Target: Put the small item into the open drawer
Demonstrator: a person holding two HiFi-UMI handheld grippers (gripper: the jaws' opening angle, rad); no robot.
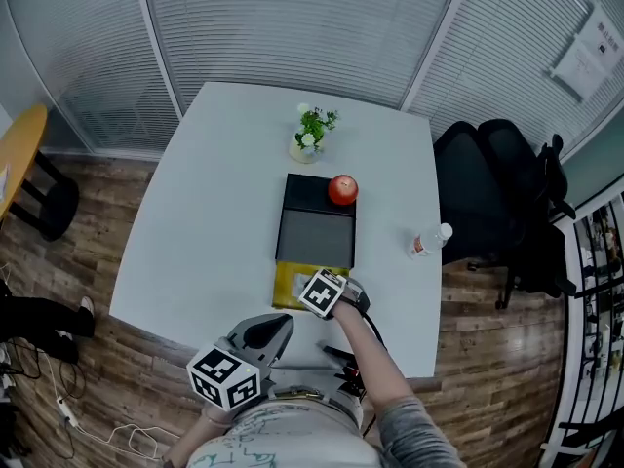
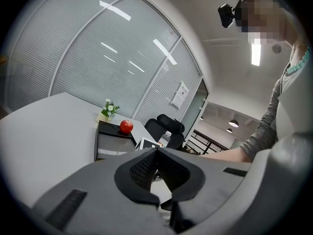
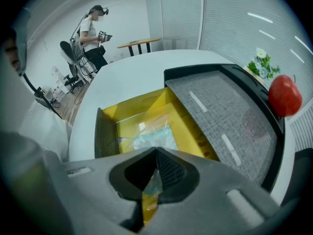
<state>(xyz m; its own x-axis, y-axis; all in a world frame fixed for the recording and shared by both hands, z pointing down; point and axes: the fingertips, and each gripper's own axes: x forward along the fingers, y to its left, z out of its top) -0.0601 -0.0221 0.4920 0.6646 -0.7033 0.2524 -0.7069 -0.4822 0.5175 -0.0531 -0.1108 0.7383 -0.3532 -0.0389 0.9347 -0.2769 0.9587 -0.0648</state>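
Jaws of the right tool (image 3: 156, 153) are pressed together on a thin clear plastic packet (image 3: 152, 137). A strip of its film is pinched between the pads. The rest of it, with something pale green inside, hangs beyond the tips. This tool points steeply down over the open yellow drawer (image 3: 128, 106), so the packet sits within the drawer's walls. Whether it rests on the drawer's floor cannot be told.

The drawer is pulled out of the near side of a low black cabinet (image 3: 220, 116) in the middle of the white counter (image 1: 214, 213). A red apple (image 3: 284, 96) stands on the cabinet's top at its far right corner. Just behind the cabinet is a small potted plant (image 1: 312, 133) with white flowers.

The left tool (image 2: 157, 152) is held low at the near edge of the counter, left of the drawer and apart from it, pointing roughly level toward the cabinet. Its jaws are closed, tip against tip, with nothing between them.

A water bottle (image 1: 427, 241) lies on the counter to the right of the cabinet, near the edge. Black office chairs (image 1: 497, 193) stand on the wooden floor beyond that edge. In the right gripper view another person (image 3: 93, 31) stands far off across the room.
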